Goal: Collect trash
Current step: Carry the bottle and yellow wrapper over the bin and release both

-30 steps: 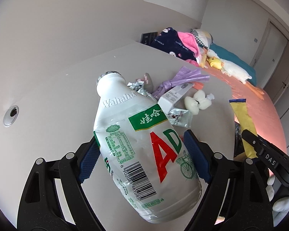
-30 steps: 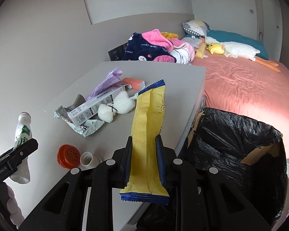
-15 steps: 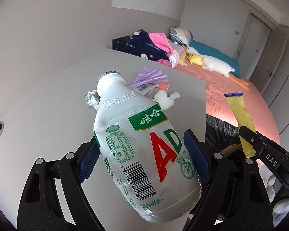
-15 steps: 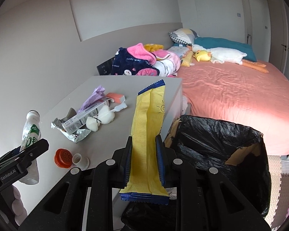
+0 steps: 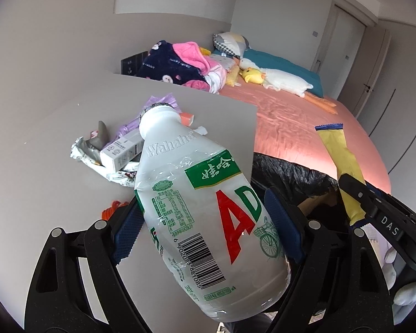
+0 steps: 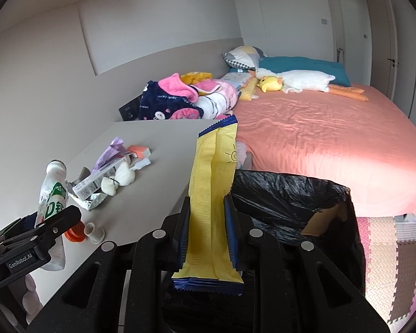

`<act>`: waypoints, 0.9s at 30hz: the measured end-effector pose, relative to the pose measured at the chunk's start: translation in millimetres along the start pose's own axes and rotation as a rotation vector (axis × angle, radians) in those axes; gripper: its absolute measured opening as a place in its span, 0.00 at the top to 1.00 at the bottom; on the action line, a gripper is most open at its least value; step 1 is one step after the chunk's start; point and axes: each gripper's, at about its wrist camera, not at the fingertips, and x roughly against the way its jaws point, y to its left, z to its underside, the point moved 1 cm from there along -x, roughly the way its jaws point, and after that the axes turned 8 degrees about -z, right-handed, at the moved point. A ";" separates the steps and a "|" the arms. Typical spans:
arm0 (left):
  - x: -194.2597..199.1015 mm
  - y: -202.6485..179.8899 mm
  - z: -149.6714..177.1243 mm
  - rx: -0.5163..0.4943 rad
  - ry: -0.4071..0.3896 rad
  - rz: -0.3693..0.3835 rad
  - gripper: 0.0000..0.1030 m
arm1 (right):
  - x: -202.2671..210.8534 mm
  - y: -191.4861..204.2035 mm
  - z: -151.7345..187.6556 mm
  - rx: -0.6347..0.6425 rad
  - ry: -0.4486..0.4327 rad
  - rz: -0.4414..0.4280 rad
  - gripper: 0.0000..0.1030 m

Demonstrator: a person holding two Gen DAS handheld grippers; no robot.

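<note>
Compared with one second ago, both cameras sit farther back from the grey tabletop (image 6: 158, 172): the litter on it appears smaller, and the black-lined trash bin (image 6: 291, 194) beside the salmon-pink bed (image 6: 319, 144) now fills more of the right wrist view. In the left wrist view the bin's black liner (image 5: 291, 169), hidden a second ago, shows past the table edge.

The white plastic Wahaha bottle with a green, red and barcode label (image 5: 205, 208) is clamped across its wide body in the left gripper (image 5: 208, 222), one blue-padded finger (image 5: 126, 233) pressing each flank. Its uncapped neck tilts up and to the left, above the table. The grasp is unchanged from the earlier frames.

The long yellow snack wrapper with dark blue crimped ends (image 6: 212, 208) stands upright in the right gripper (image 6: 208, 233), whose fingers (image 6: 231, 233) are closed on its lower half; its bottom seal hangs below them and its top rises well above. It is held over the near-left rim of the bin.

Left on the table: a purple plastic bag (image 6: 108, 152), a white carton (image 6: 97, 179), crumpled foil (image 6: 93, 201), white wadding (image 6: 119, 180), a pink eraser-like block (image 6: 138, 149), an orange cap (image 6: 76, 230) and a white cap (image 6: 94, 230).
</note>
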 end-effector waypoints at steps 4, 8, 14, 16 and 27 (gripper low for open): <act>-4.5 -16.7 -2.1 -0.031 0.006 0.029 0.21 | 5.6 -14.1 -0.8 -0.018 -0.009 0.025 0.76; -7.5 -31.6 -3.1 -0.059 0.008 0.055 0.21 | 12.6 -29.8 -1.0 -0.039 -0.019 0.051 0.76; -12.0 -52.6 -5.9 -0.096 0.014 0.085 0.21 | 21.6 -47.8 -2.1 -0.064 -0.032 0.084 0.76; -13.2 -59.6 -6.7 -0.109 0.014 0.096 0.21 | 24.8 -53.3 -2.0 -0.070 -0.036 0.094 0.76; -24.3 -98.3 -10.2 -0.184 0.030 0.158 0.21 | 40.0 -79.7 -1.2 -0.100 -0.050 0.150 0.76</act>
